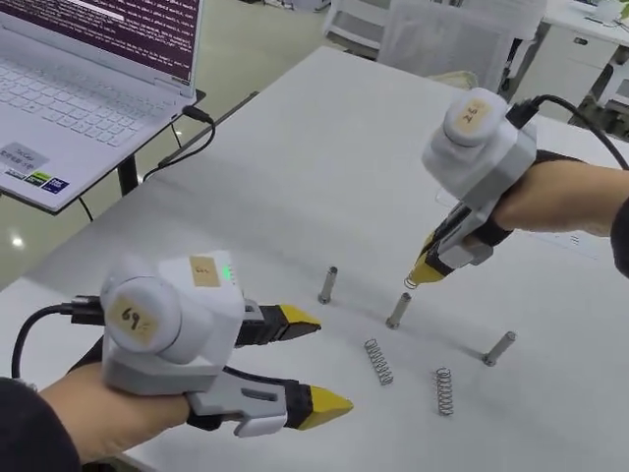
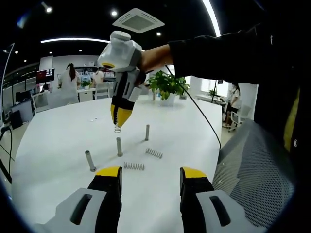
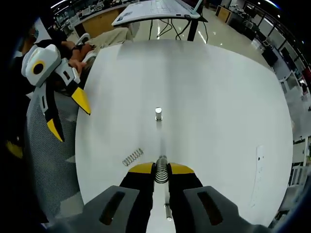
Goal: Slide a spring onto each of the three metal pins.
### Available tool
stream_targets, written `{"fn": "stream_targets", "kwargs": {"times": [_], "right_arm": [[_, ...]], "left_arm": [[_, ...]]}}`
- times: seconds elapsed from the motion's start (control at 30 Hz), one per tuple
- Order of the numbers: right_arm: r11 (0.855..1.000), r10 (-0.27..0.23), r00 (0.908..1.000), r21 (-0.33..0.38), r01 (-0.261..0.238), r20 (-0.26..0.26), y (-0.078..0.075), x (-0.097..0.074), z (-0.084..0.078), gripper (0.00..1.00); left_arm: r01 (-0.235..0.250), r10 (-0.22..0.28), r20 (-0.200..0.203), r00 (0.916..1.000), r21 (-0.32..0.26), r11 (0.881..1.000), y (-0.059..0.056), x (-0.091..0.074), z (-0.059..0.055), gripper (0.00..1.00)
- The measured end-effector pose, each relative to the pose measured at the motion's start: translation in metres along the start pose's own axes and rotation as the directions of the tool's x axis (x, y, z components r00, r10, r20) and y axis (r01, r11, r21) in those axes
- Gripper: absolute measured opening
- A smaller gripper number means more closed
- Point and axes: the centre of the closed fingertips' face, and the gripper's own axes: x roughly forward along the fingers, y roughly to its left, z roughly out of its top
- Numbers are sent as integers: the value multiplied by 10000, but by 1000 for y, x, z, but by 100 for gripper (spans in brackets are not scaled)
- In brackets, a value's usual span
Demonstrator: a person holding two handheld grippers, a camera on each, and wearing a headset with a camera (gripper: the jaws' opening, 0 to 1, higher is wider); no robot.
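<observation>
at the far left a laptop (image 1: 88, 88) sits open on a side stand beside the white table (image 1: 295, 167), clear of the work. the left gripper (image 1: 328, 360) hovers low over the table's near edge. its jaws are spread wide with nothing between them, and it is well short of the pins.

all three metal pins are bare, so i judge this to be the first of three fittings. the left pin (image 1: 327, 284) stands upright, apart from the others. the middle pin (image 1: 398, 310) is the one being worked on: the right gripper (image 1: 423, 277) hangs just above its top, jaws pinched on a spring (image 3: 161, 171) that pokes out past the tips and is not yet over the pin.

the next move calls for centring the coil's open end on the pin top, lowering straight down, then releasing.

a loose spring (image 1: 378, 361) lies flat in front of the middle pin, near its base but not touching. a second loose spring (image 1: 444, 390) lies further right. the right pin (image 1: 498, 347) stands beyond it. nothing blocks the descent.
</observation>
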Motion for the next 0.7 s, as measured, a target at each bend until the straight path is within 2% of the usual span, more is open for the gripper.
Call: {"fn": "stream_targets", "kwargs": {"times": [0.33, 0.7], "right_arm": [[9999, 92, 9995, 76, -90, -303, -3, 12, -8, 8], [9997, 197, 9992, 152, -192, -338, -3, 20, -10, 8]], "left_arm": [[-39, 39, 49, 10000, -92, 10000, 4, 1, 1, 42], [-54, 55, 77, 10000, -140, 9999, 6, 1, 0, 40]]}}
